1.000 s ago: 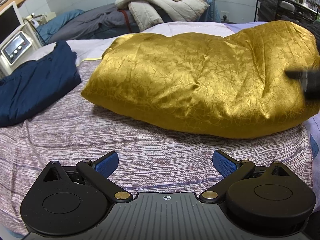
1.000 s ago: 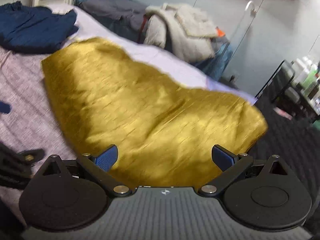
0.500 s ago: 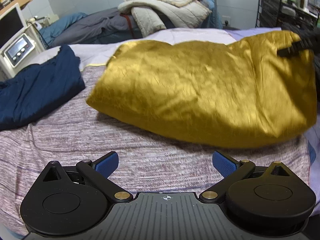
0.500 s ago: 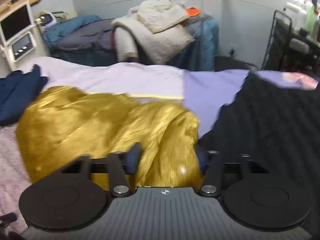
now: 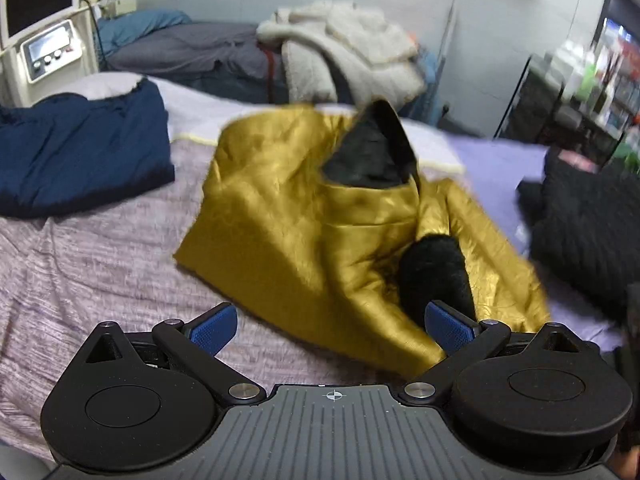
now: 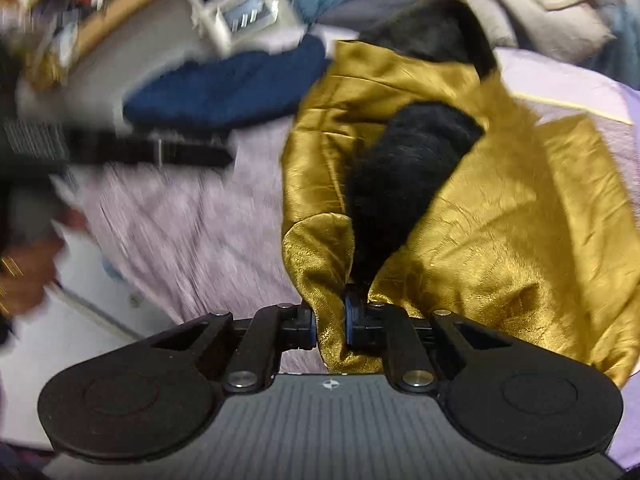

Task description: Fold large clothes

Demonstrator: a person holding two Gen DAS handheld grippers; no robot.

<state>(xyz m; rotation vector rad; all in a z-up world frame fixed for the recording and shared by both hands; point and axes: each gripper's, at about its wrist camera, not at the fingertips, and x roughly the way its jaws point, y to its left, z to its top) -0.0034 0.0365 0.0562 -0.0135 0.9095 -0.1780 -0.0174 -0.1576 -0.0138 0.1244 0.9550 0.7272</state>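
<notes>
Right now the gold garment (image 5: pixel 304 216) lies crumpled on the bed (image 5: pixel 100 264), its satin shell shiny and creased, with fuzzy black lining (image 6: pixel 404 168) showing where the cloth has turned over. My right gripper (image 6: pixel 330 322) is clamped on a bunched fold of that gold fabric. My left gripper (image 5: pixel 330 326) hangs just in front of the garment, its ribbed blue pads (image 5: pixel 214 326) spread wide and holding nothing. The bed cover is a streaky mauve knit. A navy garment (image 5: pixel 80 152) lies rumpled to the left, and a black ribbed one (image 5: pixel 592 232) to the right.
</notes>
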